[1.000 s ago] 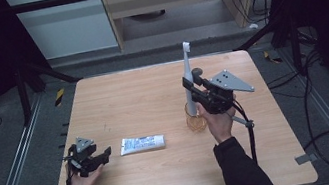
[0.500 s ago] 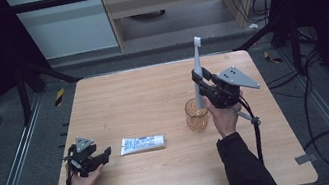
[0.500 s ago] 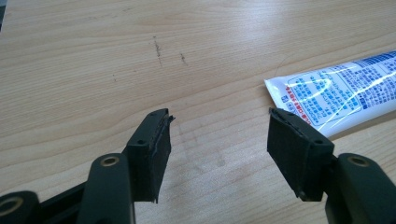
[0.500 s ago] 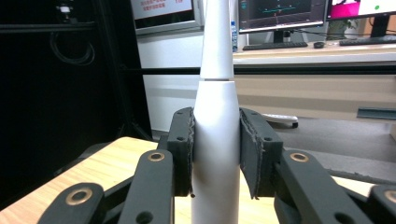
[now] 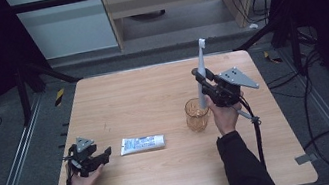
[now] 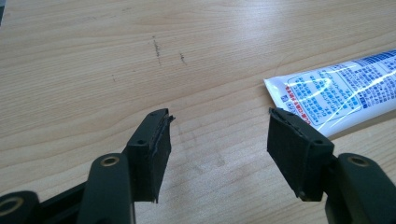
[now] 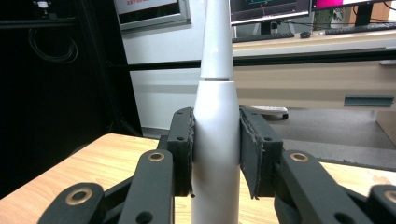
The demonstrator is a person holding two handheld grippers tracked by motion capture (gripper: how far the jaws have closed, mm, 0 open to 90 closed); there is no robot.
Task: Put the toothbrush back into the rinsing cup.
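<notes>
My right gripper [image 5: 200, 80] is shut on a white electric toothbrush [image 5: 200, 68] and holds it upright, brush head on top. The pads press on the handle's thick body [image 7: 215, 154] from both sides. The toothbrush's lower end hangs at the mouth of an amber glass cup [image 5: 196, 116] on the table; whether it is inside I cannot tell. My left gripper [image 5: 106, 154] rests at the table's near left, jaws open [image 6: 217, 135] with nothing between them. A white and blue toothpaste tube [image 5: 142, 143] lies flat just beyond its right jaw [image 6: 336, 91].
The wooden table [image 5: 143, 96] has dark floor and metal rails on both sides. A desk with monitors stands behind the table's far edge [image 7: 299, 56]. The right gripper's cable [image 5: 255, 128] hangs along the forearm.
The right gripper has carried the toothbrush to the right and lower, to the cup's right side. The left gripper and the tube have stayed put.
</notes>
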